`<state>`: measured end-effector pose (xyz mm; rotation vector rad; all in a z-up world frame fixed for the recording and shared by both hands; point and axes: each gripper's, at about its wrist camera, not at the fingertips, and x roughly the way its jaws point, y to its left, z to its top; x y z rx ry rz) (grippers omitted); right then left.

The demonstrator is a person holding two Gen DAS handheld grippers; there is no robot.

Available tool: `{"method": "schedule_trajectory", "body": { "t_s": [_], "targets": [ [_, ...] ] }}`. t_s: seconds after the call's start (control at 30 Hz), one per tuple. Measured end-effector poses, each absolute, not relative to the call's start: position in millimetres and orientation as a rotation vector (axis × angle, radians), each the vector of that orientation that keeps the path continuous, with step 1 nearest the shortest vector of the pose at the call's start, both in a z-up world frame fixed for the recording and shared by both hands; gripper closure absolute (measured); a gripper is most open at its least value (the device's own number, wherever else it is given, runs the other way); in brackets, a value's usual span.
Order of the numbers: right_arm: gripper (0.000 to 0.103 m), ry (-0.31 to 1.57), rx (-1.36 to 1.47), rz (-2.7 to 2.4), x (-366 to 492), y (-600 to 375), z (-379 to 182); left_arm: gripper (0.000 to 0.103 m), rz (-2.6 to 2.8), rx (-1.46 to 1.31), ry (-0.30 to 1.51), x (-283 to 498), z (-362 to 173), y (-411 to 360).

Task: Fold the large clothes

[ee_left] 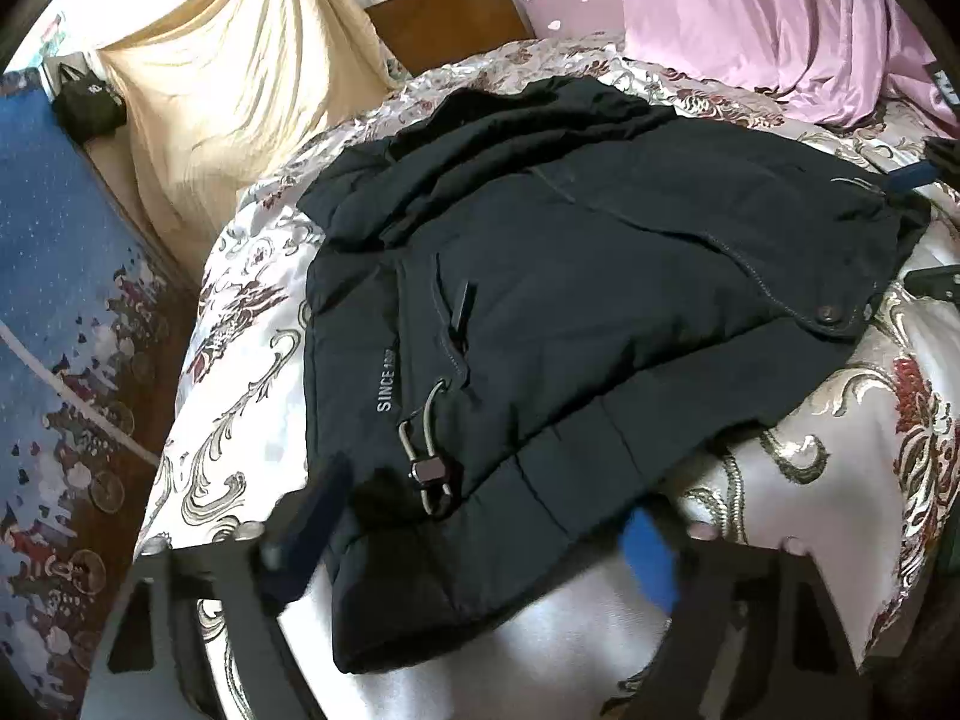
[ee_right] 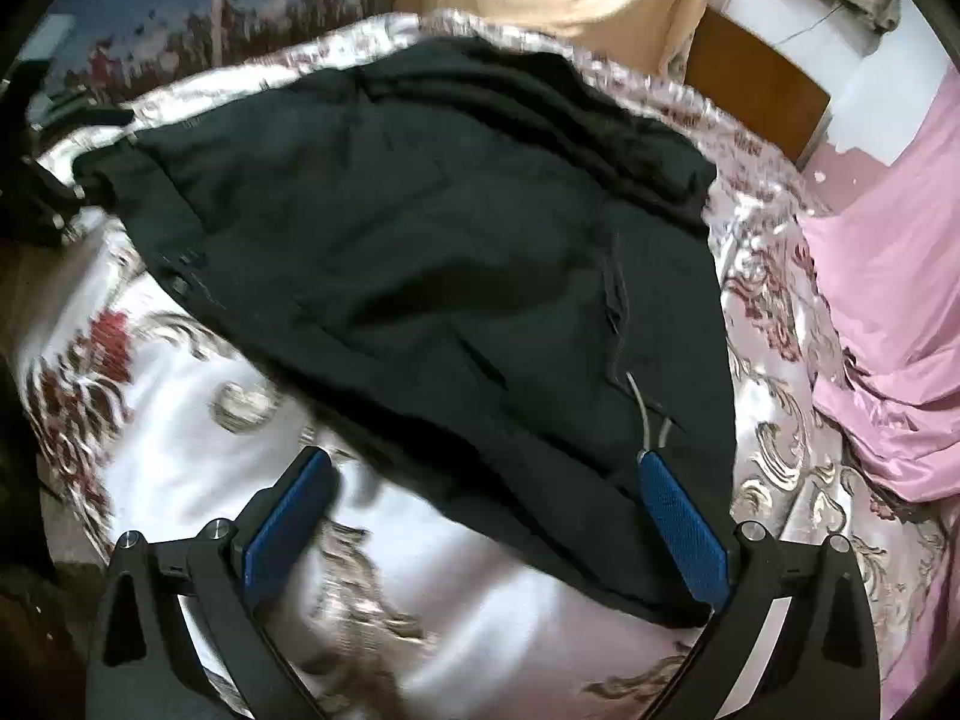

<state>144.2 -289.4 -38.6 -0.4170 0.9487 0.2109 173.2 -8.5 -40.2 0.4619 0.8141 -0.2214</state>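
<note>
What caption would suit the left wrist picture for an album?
Open left gripper over the hem of a dark jacket on a floral bedspread.

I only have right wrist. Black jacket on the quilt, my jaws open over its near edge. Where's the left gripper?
Observer: The left gripper is open over another edge of the jacket, by the hem drawcord and its toggle.
Operator: Any print on the jacket? Blurred here.
Observer: Yes, "SINCE" lettering runs beside the zip pocket; the digits after it are unreadable.
Operator: Any fasteners?
Observer: A round metal snap button sits at the corner of the front flap.
Operator: Anything beside the bed?
Observer: A black bag sits past the cream curtain.
</note>
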Motion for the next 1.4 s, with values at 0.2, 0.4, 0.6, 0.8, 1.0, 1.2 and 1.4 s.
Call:
{"method": "schedule_trajectory", "body": {
  "t_s": [0.2, 0.4, 0.6, 0.8, 1.0, 1.2, 1.4],
  "targets": [
    [0.003, 0.994, -0.521, 0.177, 160, -294, -40, 0.052, -0.254, 0.421, 0.797, 173, -35, -12],
    [0.045, 0.903, -0.62, 0.198, 153, -276, -42, 0.072, -0.256, 0.411, 0.801, 175, -35, -11],
    [0.076, 0.829, -0.664, 0.198, 142, -266, -46, 0.085, -0.258, 0.387, 0.78, 170, -33, -9],
    [0.094, 0.746, -0.598, 0.14, 132, -267, -36, 0.094, -0.235, 0.364, 0.704, 158, -21, -10],
    [0.097, 0.662, -0.551, 0.117, 105, -271, -20, 0.097, -0.244, 0.343, 0.672, 135, -8, -1],
    [0.098, 0.63, -0.526, 0.112, 66, -267, -7, 0.097, -0.255, 0.32, 0.654, 100, 4, 9],
    [0.098, 0.612, -0.455, 0.095, 9, -266, 12, 0.097, -0.27, 0.27, 0.629, 48, 23, 20]
  ]
}}
